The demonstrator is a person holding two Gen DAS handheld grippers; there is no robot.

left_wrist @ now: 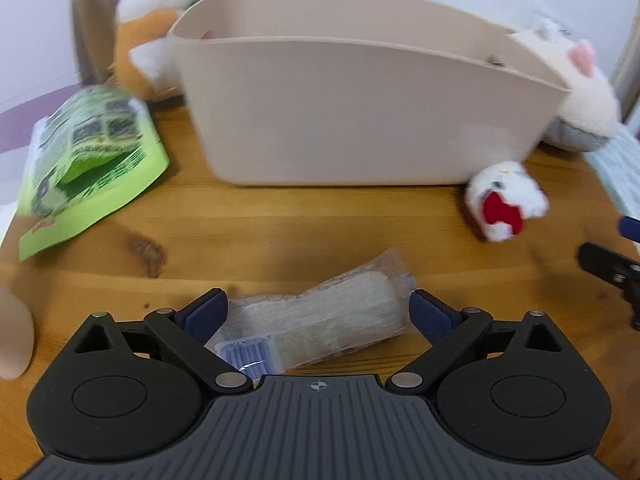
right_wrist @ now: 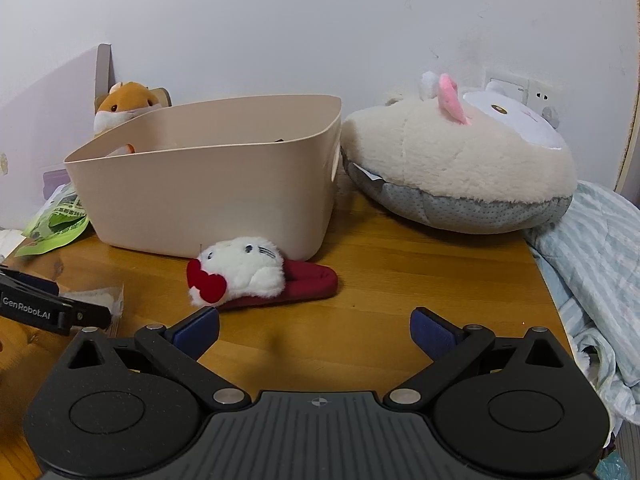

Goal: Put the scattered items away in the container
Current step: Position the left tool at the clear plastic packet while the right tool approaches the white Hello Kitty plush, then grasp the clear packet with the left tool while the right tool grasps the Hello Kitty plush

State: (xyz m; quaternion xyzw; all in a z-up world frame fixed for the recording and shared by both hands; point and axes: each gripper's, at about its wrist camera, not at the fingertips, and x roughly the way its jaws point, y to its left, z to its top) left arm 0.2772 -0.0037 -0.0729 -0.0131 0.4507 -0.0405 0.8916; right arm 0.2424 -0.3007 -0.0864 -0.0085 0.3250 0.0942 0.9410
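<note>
Left hand-held gripper point(left_wrist: 318, 312) low, spread w/ clear packet point(left_wrist: 320, 320) between; right point(right_wrist: 314, 330) spread, level.

Both views were evenly and softly lit by indoor light, with no harsh glare. The left wrist view was smeared by motion blur: the beige container point(left_wrist: 360, 112), the green packet point(left_wrist: 88, 160) and the plush toys all had soft, streaked edges. The right wrist view was sharp, showing fur texture on the white plush slipper point(right_wrist: 244, 272). Faint shadows lay on the wooden table point(right_wrist: 400, 280) beneath the objects. Fisheye distortion bent straight lines, and dark vignetting rounded the corners of both frames.
</note>
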